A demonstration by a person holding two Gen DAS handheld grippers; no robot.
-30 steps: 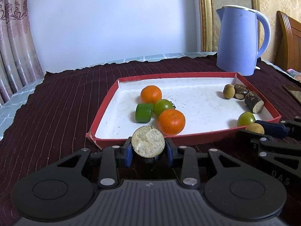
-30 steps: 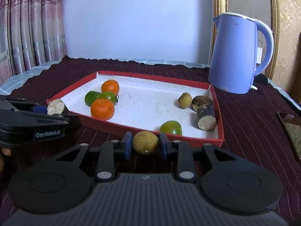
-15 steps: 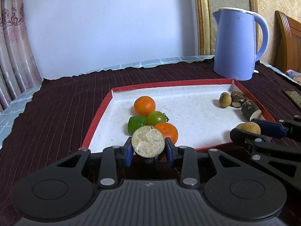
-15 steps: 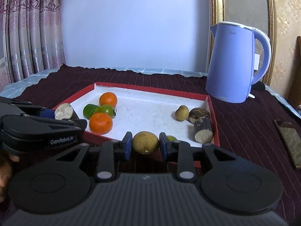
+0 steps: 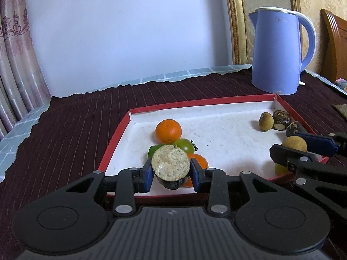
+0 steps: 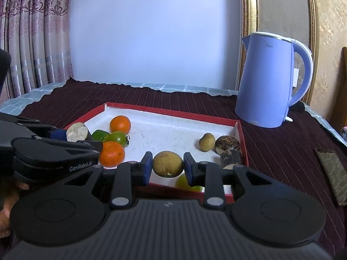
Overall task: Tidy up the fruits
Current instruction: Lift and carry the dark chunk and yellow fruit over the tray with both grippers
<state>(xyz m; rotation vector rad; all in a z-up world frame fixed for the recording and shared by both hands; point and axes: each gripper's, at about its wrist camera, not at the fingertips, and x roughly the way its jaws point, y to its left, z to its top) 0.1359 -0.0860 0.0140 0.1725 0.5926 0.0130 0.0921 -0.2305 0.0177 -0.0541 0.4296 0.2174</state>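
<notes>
My left gripper (image 5: pixel 170 172) is shut on a dark-skinned cut piece with a pale face (image 5: pixel 170 165), held above the near left edge of the red-rimmed white tray (image 5: pixel 117 138). Behind it lie two oranges (image 5: pixel 168 130), a green fruit (image 5: pixel 184 145) and a green piece. My right gripper (image 6: pixel 167 169) is shut on a tan round fruit (image 6: pixel 167 164) over the tray's near right edge (image 6: pixel 243 138). A small tan fruit (image 6: pixel 207 142) and two dark cut pieces (image 6: pixel 226 143) sit in the far right corner. A green fruit (image 6: pixel 184 183) shows below the right gripper.
A lilac electric kettle (image 6: pixel 266 82) stands on the dark maroon cloth (image 5: pixel 82 117) beyond the tray's far right corner. A flat dark object (image 6: pixel 331 169) lies on the cloth at right. Curtains hang at left, and a wooden chair (image 5: pixel 336 43) stands far right.
Both grippers have lifted and advanced toward the tray with their pieces still held. The tray's near rim now sits lower in both views, with the fruits partly hidden behind the held pieces.
</notes>
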